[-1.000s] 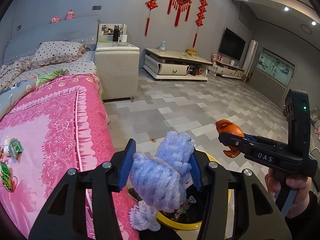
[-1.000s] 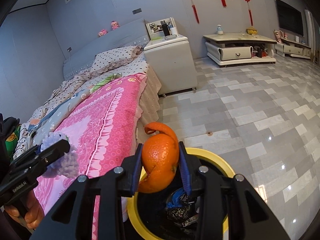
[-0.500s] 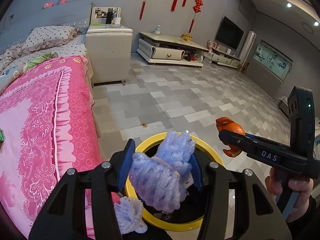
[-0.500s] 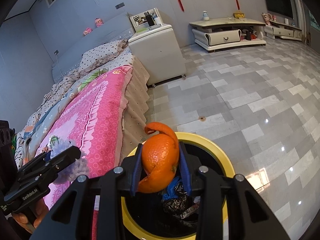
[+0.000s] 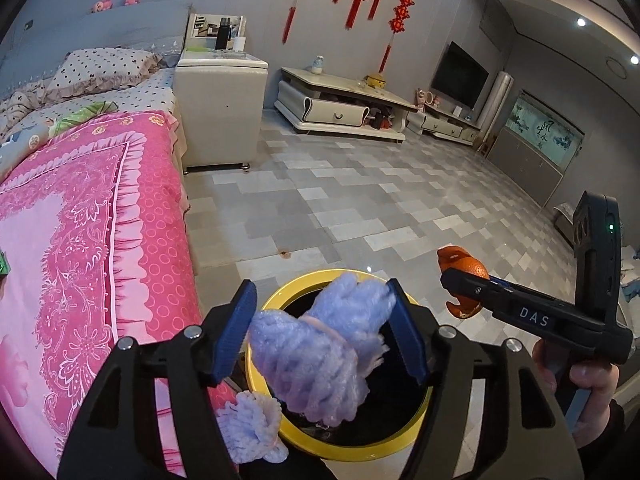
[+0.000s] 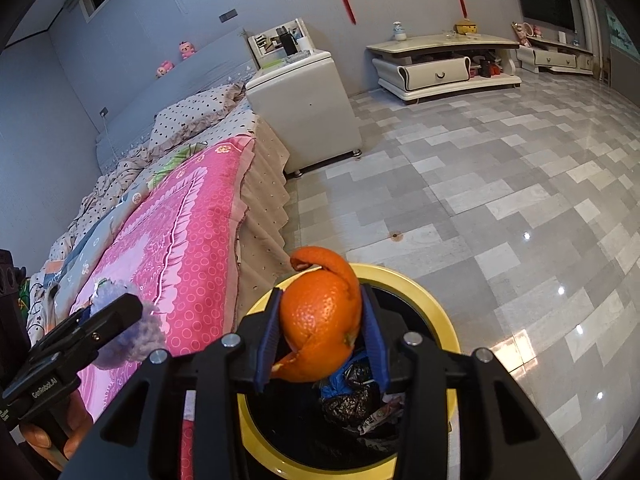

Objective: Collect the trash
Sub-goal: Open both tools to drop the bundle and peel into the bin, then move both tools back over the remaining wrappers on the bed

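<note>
My left gripper [image 5: 322, 334] is shut on a lilac foam fruit net [image 5: 316, 356] and holds it over the yellow-rimmed trash bin [image 5: 276, 300]. A second piece of foam net [image 5: 252, 428] hangs below it at the bin's left edge. My right gripper [image 6: 322, 342] is shut on an orange peel [image 6: 320, 332] above the same bin [image 6: 436, 312], which holds black and blue wrappers [image 6: 352, 392]. The right gripper also shows in the left wrist view [image 5: 460, 284], to the right of the bin, and the left gripper shows in the right wrist view [image 6: 116, 312].
A bed with a pink cover [image 5: 88, 240] stands right beside the bin on the left. A white bedside cabinet [image 5: 220, 108] is behind it. A low TV stand [image 5: 340, 104] lines the far wall. Grey tiled floor [image 5: 360, 208] spreads ahead and to the right.
Both grippers have moved from beside the bed to over the bin. The bin's opening now lies under the foam net and the peel. Both stay gripped.
</note>
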Demonstrator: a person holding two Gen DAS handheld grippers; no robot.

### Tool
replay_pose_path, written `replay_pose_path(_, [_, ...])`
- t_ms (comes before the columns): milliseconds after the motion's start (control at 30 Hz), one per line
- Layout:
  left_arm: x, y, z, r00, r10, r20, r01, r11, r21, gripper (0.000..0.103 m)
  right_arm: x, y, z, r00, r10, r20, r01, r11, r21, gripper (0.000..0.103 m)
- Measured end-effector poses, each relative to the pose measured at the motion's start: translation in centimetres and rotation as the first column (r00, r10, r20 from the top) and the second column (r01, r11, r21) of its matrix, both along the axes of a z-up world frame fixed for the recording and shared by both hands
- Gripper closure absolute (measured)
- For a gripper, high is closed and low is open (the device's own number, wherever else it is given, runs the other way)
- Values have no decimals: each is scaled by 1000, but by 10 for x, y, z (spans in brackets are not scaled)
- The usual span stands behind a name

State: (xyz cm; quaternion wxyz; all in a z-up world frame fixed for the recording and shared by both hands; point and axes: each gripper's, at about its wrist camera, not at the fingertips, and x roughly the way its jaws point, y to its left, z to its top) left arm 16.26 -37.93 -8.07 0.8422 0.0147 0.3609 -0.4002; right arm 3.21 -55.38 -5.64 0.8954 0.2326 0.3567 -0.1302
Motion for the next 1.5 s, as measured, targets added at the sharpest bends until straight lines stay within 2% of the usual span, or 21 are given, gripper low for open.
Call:
replay_pose_path(100, [0, 5, 3, 1000, 11, 7, -11, 1000, -5, 32, -2, 0, 2, 1000, -6, 4, 6, 1000, 9, 60])
replay_pose_path(233, [4, 17, 5, 999, 46, -5, -46, 999, -14, 20, -7, 1, 9, 1000, -27, 13, 27, 1000, -5, 49])
replay_pose_path(467, [16, 52, 10, 991, 132, 13, -132, 991, -13, 16, -6, 10, 18, 999, -34, 19, 35, 999, -23, 43])
replay_pose_path(600, [24, 80, 16, 981, 191, 39, -190, 982, -7, 15, 3, 24, 24, 1000, -6, 28, 7, 1000, -29, 37])
replay_pose_path(767, [38, 123, 18, 961, 272, 53, -273, 962, 1, 15, 26, 49, 36, 998, 58, 39, -56, 997, -46, 36])
replay_pose_path(933, [55, 177, 15, 925, 375, 57, -376, 926, 12, 15, 58, 82, 46, 990, 137, 45, -134, 989, -64, 30])
replay_pose_path(1133, [76, 245, 5, 867, 494, 56, -497, 867, 39, 15, 105, 135, 51, 965, 259, 47, -254, 963, -85, 29])
replay_pose_path(1333, [97, 304, -11, 805, 591, 45, -593, 802, 71, 15, 159, 191, 53, 918, 394, 51, -388, 917, -88, 28])
replay_pose_path(1500, [112, 341, -28, 759, 651, 32, -650, 753, 102, 15, 203, 237, 50, 866, 498, 43, -492, 865, -99, 26])
